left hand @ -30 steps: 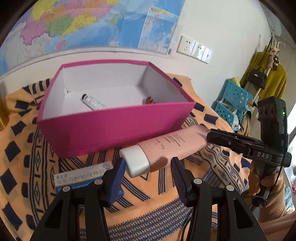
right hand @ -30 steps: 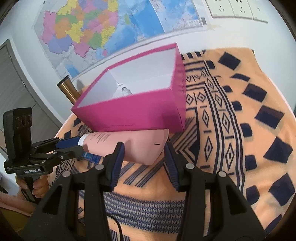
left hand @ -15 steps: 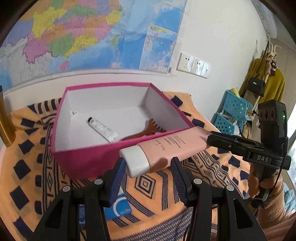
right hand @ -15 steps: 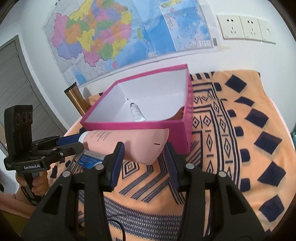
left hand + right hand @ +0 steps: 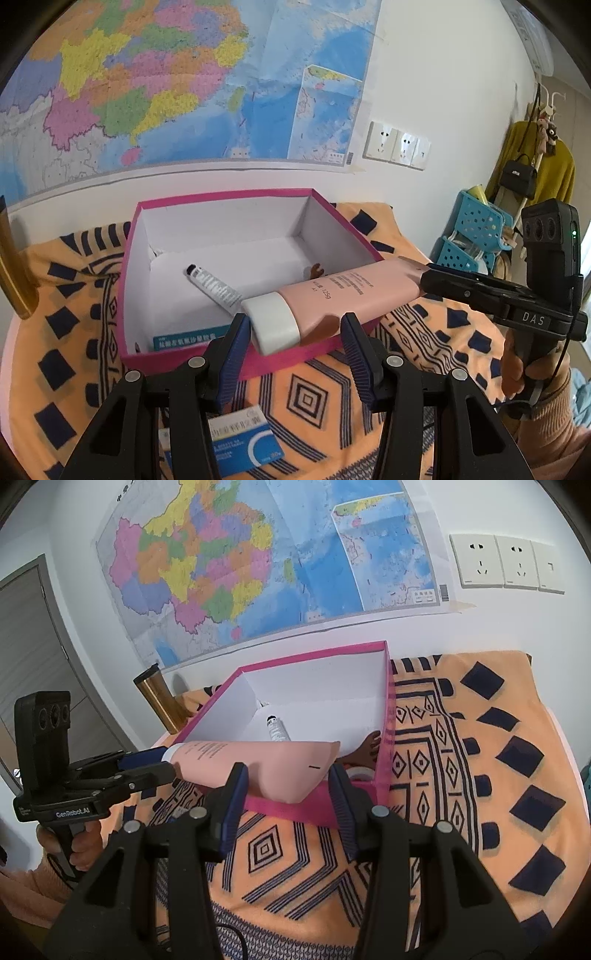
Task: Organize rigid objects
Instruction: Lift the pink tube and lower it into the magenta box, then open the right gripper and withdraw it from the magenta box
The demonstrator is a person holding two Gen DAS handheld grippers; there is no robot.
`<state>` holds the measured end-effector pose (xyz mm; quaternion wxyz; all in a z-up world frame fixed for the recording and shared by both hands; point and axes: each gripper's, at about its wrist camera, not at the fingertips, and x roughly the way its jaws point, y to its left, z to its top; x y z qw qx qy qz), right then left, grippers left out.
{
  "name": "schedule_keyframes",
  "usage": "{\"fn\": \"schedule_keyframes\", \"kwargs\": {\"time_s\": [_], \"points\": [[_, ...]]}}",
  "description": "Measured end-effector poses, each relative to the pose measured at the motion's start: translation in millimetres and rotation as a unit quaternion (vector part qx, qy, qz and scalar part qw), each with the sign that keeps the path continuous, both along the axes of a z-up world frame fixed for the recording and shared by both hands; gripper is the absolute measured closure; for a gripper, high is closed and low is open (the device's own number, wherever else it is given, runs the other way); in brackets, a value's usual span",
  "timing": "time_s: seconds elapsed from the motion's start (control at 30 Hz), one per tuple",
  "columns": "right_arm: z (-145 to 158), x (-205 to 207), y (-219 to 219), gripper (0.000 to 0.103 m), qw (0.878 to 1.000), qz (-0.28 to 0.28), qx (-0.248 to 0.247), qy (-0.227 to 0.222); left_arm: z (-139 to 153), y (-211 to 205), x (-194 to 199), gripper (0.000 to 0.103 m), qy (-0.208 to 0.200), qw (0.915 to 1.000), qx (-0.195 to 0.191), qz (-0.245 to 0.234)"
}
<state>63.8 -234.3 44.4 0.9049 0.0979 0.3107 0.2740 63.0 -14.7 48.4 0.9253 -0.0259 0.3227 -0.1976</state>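
The pink tube (image 5: pixel 332 299) hangs level over the near wall of the pink box (image 5: pixel 258 360), carried by 2 grippers. The left gripper (image 5: pixel 293 343) has its fingers clamped on the white cap end; the right gripper (image 5: pixel 284 794) has its fingers clamped on the flat crimped end. Inside the box lie a small white tube (image 5: pixel 214 286), a teal carton (image 5: pixel 184 339) and a brown comb (image 5: pixel 364 751). A blue and white carton (image 5: pixel 240 443) rests on the orange patterned cloth (image 5: pixel 480 775) covering the worktop, just in front of the box.
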Motion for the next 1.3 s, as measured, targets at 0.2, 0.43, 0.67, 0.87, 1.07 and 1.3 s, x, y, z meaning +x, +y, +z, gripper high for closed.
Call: {"fn": "schedule_keyframes", "kwargs": {"time_s": [0.2,0.43,0.67,0.87,1.07,1.3], "points": [[1,13,-1,0.055,1.0,-0.005,-0.002,-0.001,0,-3,10,0.052,-0.002,1.0,0.008,0.002],[0,27,-3,0.055,1.0,-0.01,-0.003,0.001,-5,-7,24,0.052,0.007,0.9999,0.014,0.006],[-7,39,-3,0.055,1.0,-0.012,-0.008,0.011,-10,-8,35,0.052,0.017,0.9997,0.016,0.01],[-13,45,-2,0.055,1.0,-0.014,-0.009,0.019,-12,-9,41,0.052,0.02,0.9996,0.017,0.012],[-17,49,-2,0.055,0.999,-0.016,-0.016,0.025,-16,-10,47,0.052,0.026,0.9994,0.019,0.012],[-21,54,0,0.055,0.999,-0.02,-0.028,0.029,-22,-10,54,0.052,0.035,0.9991,0.019,0.014]]}}
